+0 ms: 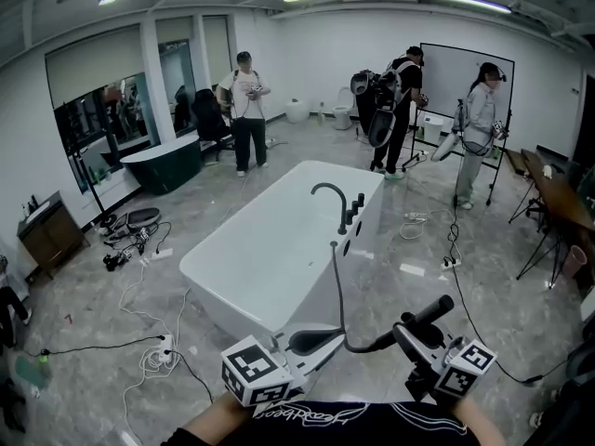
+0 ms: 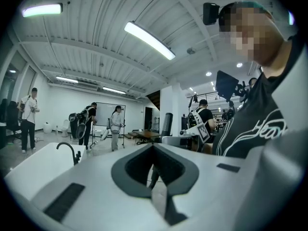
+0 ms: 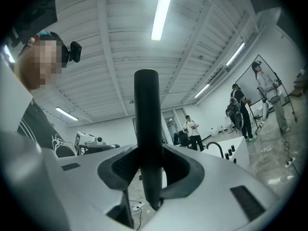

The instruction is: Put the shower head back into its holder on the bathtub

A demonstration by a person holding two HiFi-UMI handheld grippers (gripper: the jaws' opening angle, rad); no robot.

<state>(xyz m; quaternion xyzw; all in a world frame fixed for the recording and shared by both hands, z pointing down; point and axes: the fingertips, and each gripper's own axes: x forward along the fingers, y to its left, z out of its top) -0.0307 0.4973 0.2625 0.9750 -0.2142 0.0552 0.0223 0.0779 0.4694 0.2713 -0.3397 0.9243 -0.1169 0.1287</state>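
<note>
Right gripper point(image 1: 409, 333) at five o'clock: I see it clamped on the black shower head point(image 1: 432, 309), whose handle stands upright between the jaws. Left gripper point(image 1: 337, 339) at six is closed around the hose point(image 1: 337, 286). White bathtub point(image 1: 270, 249) sits at twelve, with the faucet point(image 1: 325, 189) on its rim.

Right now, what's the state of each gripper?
Left gripper: shut; whether it pinches the hose cannot be told.
Right gripper: shut on the black shower head handle.
</note>
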